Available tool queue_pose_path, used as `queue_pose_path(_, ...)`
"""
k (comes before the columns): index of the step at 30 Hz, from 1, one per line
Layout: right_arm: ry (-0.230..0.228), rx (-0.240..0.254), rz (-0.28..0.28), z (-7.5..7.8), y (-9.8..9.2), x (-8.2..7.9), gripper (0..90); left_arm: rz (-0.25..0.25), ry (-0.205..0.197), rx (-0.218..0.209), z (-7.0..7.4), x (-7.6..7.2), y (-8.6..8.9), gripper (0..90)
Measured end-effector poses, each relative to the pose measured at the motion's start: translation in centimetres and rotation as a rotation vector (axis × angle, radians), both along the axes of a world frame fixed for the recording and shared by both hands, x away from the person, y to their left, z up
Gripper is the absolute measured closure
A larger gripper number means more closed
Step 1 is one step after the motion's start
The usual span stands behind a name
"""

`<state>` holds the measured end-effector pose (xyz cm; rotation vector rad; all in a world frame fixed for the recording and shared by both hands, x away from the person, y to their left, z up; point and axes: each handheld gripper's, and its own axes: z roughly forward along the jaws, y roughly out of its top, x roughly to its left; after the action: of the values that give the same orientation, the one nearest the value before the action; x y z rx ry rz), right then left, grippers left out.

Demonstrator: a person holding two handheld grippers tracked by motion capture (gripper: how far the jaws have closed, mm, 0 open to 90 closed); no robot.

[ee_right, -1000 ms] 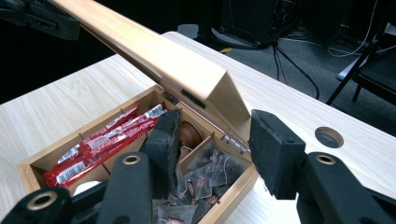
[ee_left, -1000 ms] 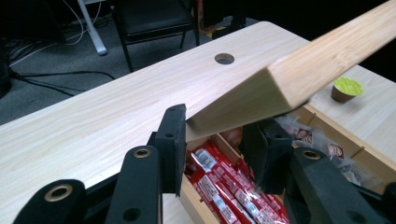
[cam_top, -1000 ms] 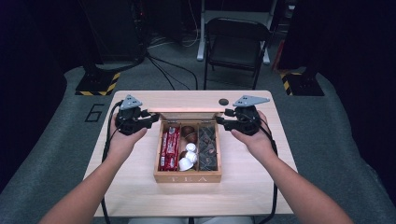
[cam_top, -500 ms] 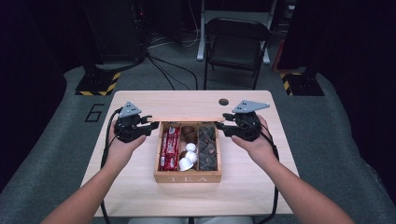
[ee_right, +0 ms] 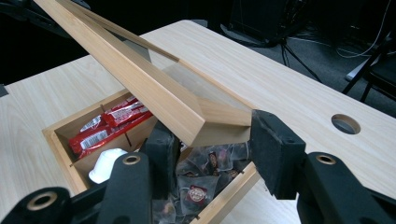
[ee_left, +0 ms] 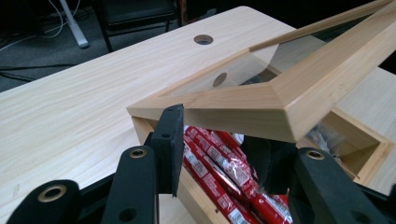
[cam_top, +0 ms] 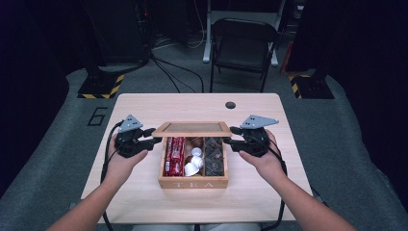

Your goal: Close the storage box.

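Note:
A wooden tea box (cam_top: 192,183) marked TEA stands mid-table. Its glass-paned lid (cam_top: 192,128) hangs tilted, half-raised over the back of the box. My left gripper (cam_top: 153,136) is shut on the lid's left corner (ee_left: 243,105), one pad (ee_left: 169,144) outside the frame and the other under it. At the lid's right corner (ee_right: 187,116) my right gripper (cam_top: 233,136) is shut the same way, with a pad (ee_right: 275,140) against the end. Inside lie red sachets (cam_top: 174,155), white capsules (cam_top: 193,161) and dark tea bags (cam_top: 214,154).
The light wooden table (cam_top: 144,202) has a cable hole (cam_top: 230,105) near its far edge. A black folding chair (cam_top: 243,43) stands behind the table. Cables and yellow-and-black striped stand bases (cam_top: 101,86) lie on the grey floor.
Both hands have come toward the person and sunk a little. The lid has swung down with them and now hangs lower over the box.

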<state>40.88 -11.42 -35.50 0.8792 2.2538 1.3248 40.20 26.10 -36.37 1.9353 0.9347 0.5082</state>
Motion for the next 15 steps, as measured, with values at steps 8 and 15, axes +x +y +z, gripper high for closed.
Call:
queue_pose_path(8, -0.018, -0.004, 0.005, -0.8, -0.1, -0.7, 52.5, 0.0, -0.007, -0.042, -0.5, -1.6, 0.8, 58.3)
queue_pose_path(15, -0.022, 0.014, -0.003, -1.8, -0.1, -1.2, 51.3, -0.003, 0.001, -0.045, -1.3, -2.3, 1.0, 58.2)
